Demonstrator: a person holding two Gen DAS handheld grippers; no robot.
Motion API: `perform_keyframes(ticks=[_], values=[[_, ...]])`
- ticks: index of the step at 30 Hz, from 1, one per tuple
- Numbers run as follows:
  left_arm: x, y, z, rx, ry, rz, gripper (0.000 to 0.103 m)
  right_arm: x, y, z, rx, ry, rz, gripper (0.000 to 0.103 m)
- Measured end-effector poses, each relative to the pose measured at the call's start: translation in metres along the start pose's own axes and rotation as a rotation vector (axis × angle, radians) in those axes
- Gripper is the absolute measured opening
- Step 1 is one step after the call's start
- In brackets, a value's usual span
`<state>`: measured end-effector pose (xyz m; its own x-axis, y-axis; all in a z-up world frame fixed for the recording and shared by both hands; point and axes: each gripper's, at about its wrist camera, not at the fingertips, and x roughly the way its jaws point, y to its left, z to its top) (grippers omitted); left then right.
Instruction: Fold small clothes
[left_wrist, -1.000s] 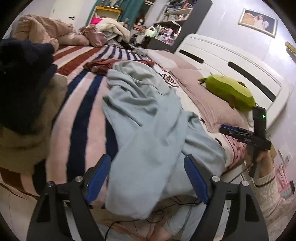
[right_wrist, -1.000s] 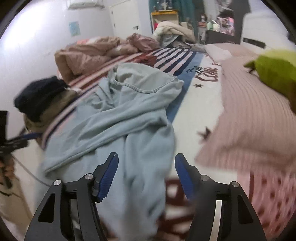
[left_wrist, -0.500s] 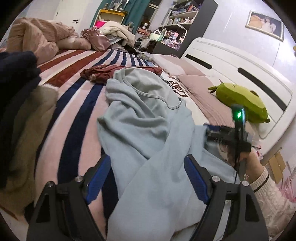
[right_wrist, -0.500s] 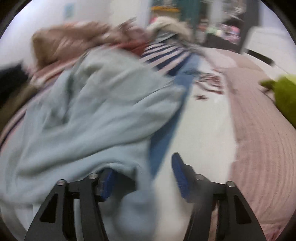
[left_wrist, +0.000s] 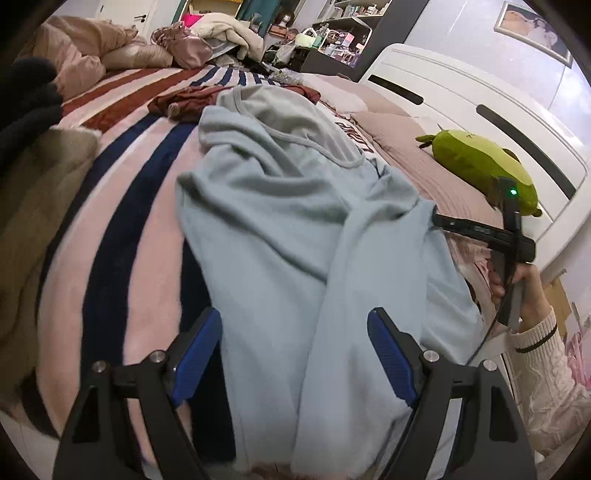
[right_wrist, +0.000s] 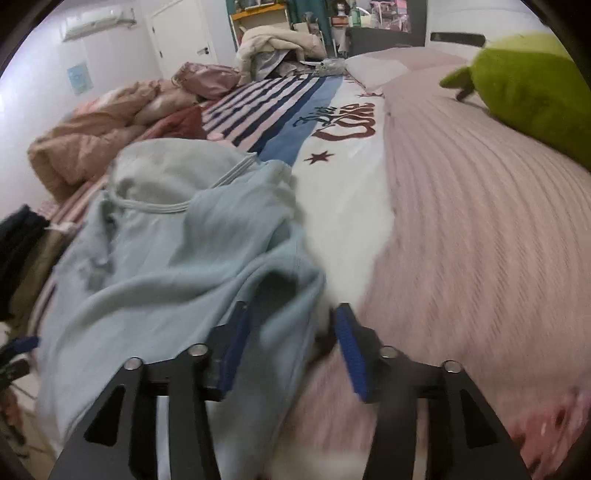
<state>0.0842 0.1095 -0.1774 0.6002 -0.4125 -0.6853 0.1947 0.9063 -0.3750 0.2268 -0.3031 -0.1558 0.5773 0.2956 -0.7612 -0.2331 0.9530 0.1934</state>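
A light blue sweatshirt (left_wrist: 277, 206) lies crumpled along the striped bed blanket (left_wrist: 122, 206), neckline at the far end. My left gripper (left_wrist: 291, 321) hovers open over its near hem, with cloth below the jaws and neither pad touching. In the left wrist view my right gripper (left_wrist: 436, 218) reaches in from the right at the garment's side edge, held by a hand (left_wrist: 524, 284). In the right wrist view the right gripper (right_wrist: 291, 310) has a fold of the sweatshirt (right_wrist: 166, 258) between its half-spread jaws. The left pad touches the cloth; a gap shows at the right pad.
A green plush toy (left_wrist: 476, 166) rests on the pink ribbed cover (right_wrist: 461, 203) by the white headboard (left_wrist: 461, 96). A red-brown garment (left_wrist: 184, 101) lies beyond the neckline. Dark and tan clothes (left_wrist: 26, 99) are piled at the left; rumpled bedding and shelves stand behind.
The right gripper swung left onto the sweatshirt's side edge; its jaws narrowed and now have cloth between them. The left gripper moved forward and lower over the hem, still open.
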Motion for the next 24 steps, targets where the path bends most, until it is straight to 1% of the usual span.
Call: perform_keyframes(ticks=[2,3,5,6,8,9,11,12,14,16,17,18,21,22,23,24], values=[[-0.005,-0.001,-0.013,-0.005,0.024,-0.007,0.079,-0.018,-0.003,-0.018,0.024,0.011,0.072,0.052],[-0.006,-0.001,-0.022,-0.004,0.046,0.004,0.079,-0.025,0.000,-0.030,0.028,0.031,0.110,0.054],[-0.007,0.000,-0.035,-0.014,0.066,0.038,0.079,-0.036,0.004,-0.052,0.028,0.071,0.178,0.055],[-0.007,0.003,-0.040,-0.028,0.071,0.038,0.079,-0.042,0.005,-0.067,0.034,0.089,0.224,0.055],[-0.010,0.006,-0.051,-0.069,0.072,0.006,0.081,-0.051,0.007,-0.093,0.059,0.122,0.322,0.055],[-0.011,0.007,-0.055,-0.083,0.073,-0.003,0.081,-0.055,0.009,-0.107,0.074,0.135,0.385,0.055],[-0.012,0.008,-0.061,-0.094,0.081,0.003,0.081,-0.060,0.011,-0.127,0.084,0.157,0.452,0.056],[-0.012,0.007,-0.063,-0.094,0.087,0.011,0.081,-0.059,0.013,-0.134,0.080,0.172,0.471,0.056],[-0.008,0.006,-0.067,-0.095,0.098,0.019,0.082,-0.054,0.017,-0.149,0.068,0.206,0.476,0.056],[-0.004,0.003,-0.068,-0.087,0.107,0.028,0.085,-0.050,0.019,-0.153,0.082,0.198,0.498,0.059],[-0.001,0.000,-0.068,-0.083,0.108,0.035,0.088,-0.049,0.020,-0.152,0.090,0.193,0.514,0.059],[0.002,-0.001,-0.067,-0.083,0.110,0.048,0.088,-0.047,0.022,-0.150,0.091,0.189,0.521,0.059],[0.008,-0.011,-0.066,-0.074,0.108,0.117,0.088,-0.036,0.037,-0.142,0.080,0.164,0.532,0.058],[0.009,-0.015,-0.066,-0.065,0.101,0.148,0.087,-0.032,0.043,-0.139,0.075,0.154,0.528,0.056],[0.009,-0.018,-0.067,-0.063,0.091,0.167,0.080,-0.031,0.049,-0.136,0.067,0.136,0.515,0.050],[0.008,-0.021,-0.067,-0.057,0.079,0.188,0.068,-0.029,0.056,-0.134,0.060,0.123,0.497,0.044]])
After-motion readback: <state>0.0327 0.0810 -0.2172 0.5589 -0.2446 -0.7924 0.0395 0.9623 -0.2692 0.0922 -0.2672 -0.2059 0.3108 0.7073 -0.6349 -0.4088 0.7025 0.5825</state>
